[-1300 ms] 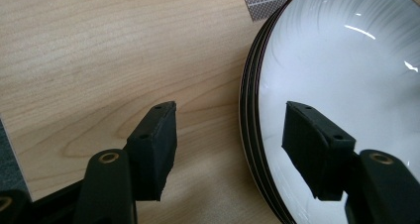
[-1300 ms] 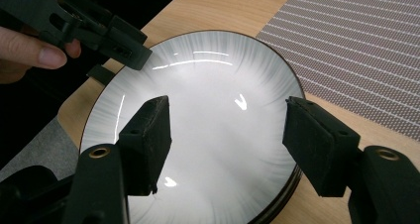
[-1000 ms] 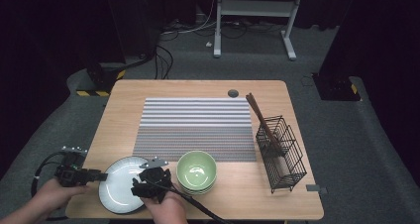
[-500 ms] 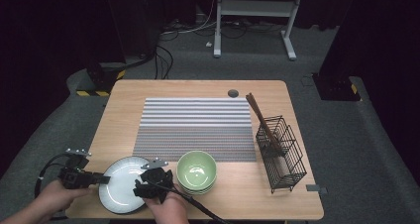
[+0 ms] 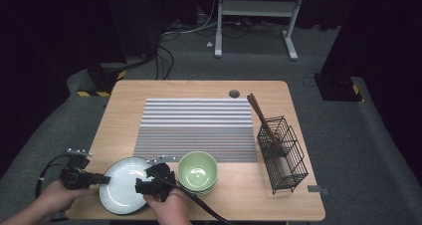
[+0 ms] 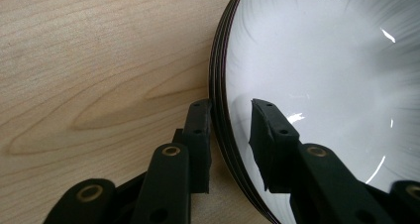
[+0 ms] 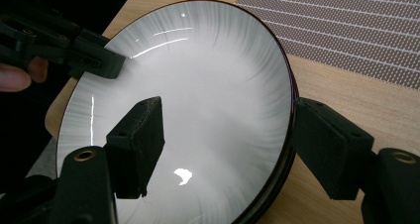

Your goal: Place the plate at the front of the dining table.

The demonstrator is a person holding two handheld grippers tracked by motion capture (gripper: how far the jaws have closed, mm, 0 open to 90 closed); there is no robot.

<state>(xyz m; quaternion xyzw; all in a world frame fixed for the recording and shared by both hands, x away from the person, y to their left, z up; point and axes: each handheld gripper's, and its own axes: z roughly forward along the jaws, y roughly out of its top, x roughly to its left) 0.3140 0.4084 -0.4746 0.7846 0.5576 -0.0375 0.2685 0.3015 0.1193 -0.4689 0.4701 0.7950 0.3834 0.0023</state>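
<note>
- Plates (image 5: 122,185): stack of white plates w/ dark rims at front-left of table (image 5: 199,90), just left of green bowl (image 5: 197,171), below the striped mat (image 5: 196,128).
- L gripper (image 6: 230,135): jaws straddle the left rim, one pad outside, one over the face; have just been closing, pads look not yet pressed on.
- R gripper (image 7: 228,144): spread wide across the right rim, one jaw over the face, one outside; no pinch yet.
- Risk: L bites top plate only, so the rest of the stack stays down or drags.
- Risk: glazed rim slick; a thin pinch could slip and tilt the plate.
- Risk: uneven lift L vs R, plate slides toward bowl, knocks it.
- Risk: R outer jaw sits low by the wood, could catch the table on closing.
</note>
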